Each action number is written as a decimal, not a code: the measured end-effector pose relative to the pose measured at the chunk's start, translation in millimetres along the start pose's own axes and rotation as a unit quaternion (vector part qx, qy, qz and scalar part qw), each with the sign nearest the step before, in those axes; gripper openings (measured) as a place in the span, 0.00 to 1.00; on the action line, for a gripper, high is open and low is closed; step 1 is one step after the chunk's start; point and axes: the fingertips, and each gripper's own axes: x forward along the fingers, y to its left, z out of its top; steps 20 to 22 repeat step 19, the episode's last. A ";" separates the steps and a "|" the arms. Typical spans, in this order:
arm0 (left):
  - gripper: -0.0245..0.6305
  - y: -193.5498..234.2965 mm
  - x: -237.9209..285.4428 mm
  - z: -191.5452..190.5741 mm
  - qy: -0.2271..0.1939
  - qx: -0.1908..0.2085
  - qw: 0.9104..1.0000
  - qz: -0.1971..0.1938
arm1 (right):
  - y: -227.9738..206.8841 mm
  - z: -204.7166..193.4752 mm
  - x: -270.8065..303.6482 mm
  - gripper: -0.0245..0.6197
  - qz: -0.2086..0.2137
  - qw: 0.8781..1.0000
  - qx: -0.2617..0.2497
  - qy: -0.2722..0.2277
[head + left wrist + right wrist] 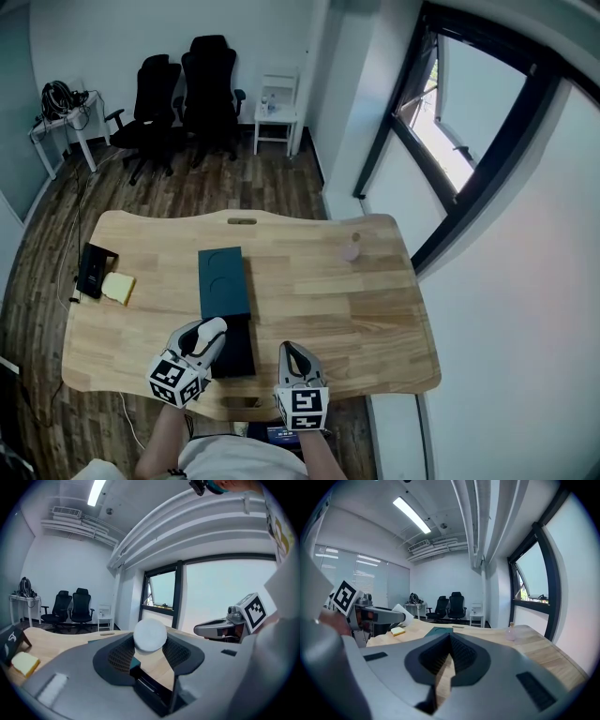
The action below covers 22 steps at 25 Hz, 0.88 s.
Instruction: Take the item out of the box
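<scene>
The open black box (238, 349) lies near the table's front edge, with its dark teal lid (223, 279) flat on the table just behind it. My left gripper (212, 331) hangs over the box's left side, shut on a round white item (216, 325). In the left gripper view that white item (150, 635) sits clamped between the fingertips, with the dark box (152, 689) below the jaws. My right gripper (298, 359) is to the right of the box, shut with nothing in it. From the right gripper view, the left gripper (399, 615) shows with the white item (403, 613) at its tip.
A small pinkish bottle (351, 247) stands at the table's back right. A yellow block (119, 287) and a black object (94, 269) lie at the left edge. Two black office chairs (183, 94) and a white side table (277, 112) stand beyond the wooden table (356, 319).
</scene>
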 end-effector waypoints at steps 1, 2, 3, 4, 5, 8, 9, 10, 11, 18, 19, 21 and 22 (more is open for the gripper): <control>0.32 -0.3 -0.5 -1.0 0.001 0.000 1.000 0.000 | -0.2 -0.7 -0.1 0.05 0.000 1.000 0.000 0.000; 0.32 -0.4 -1.0 -1.9 0.001 -0.001 1.000 0.000 | -0.5 -1.8 0.0 0.05 0.000 1.000 0.000 -0.001; 0.32 -0.3 -1.3 -2.6 0.000 -0.003 1.000 0.000 | -0.7 -2.8 0.2 0.05 0.000 1.000 0.000 -0.001; 0.32 -0.1 -1.5 -3.3 0.001 -0.005 1.000 0.000 | -0.8 -3.5 0.4 0.05 0.001 1.000 0.000 0.000; 0.32 0.0 -1.5 -3.8 0.001 -0.005 1.000 -0.001 | -0.9 -3.9 0.6 0.05 0.001 1.000 0.000 0.000; 0.32 0.4 -1.1 -3.3 0.001 -0.001 1.000 -0.002 | -1.9 -4.2 1.0 0.05 0.000 1.000 0.001 0.002; 0.32 1.0 -1.4 -2.5 0.000 -0.001 1.000 -0.002 | -1.9 -3.8 1.2 0.05 0.000 1.000 0.001 0.001; 0.32 1.9 -1.6 -1.4 -0.001 -0.001 1.000 -0.002 | -2.1 -3.1 1.5 0.05 -0.001 1.000 0.001 0.000; 0.32 3.1 -1.7 -0.7 -0.001 -0.002 1.000 -0.001 | -2.5 -2.6 1.9 0.05 -0.003 1.000 0.002 0.000; 0.32 13.0 -4.9 -5.9 -0.001 -0.019 1.000 0.009 | -4.9 -7.1 4.4 0.05 -0.005 1.000 0.004 0.004; 0.32 14.3 -5.3 -6.5 0.000 -0.019 1.000 0.010 | -4.9 -7.5 4.8 0.05 -0.006 1.000 0.005 0.005; 0.32 14.3 -5.3 -6.5 0.000 -0.019 1.000 0.010 | -4.9 -7.5 4.8 0.05 -0.006 1.000 0.005 0.005; 0.32 14.3 -5.3 -6.5 0.000 -0.019 1.000 0.010 | -4.9 -7.5 4.8 0.05 -0.006 1.000 0.005 0.005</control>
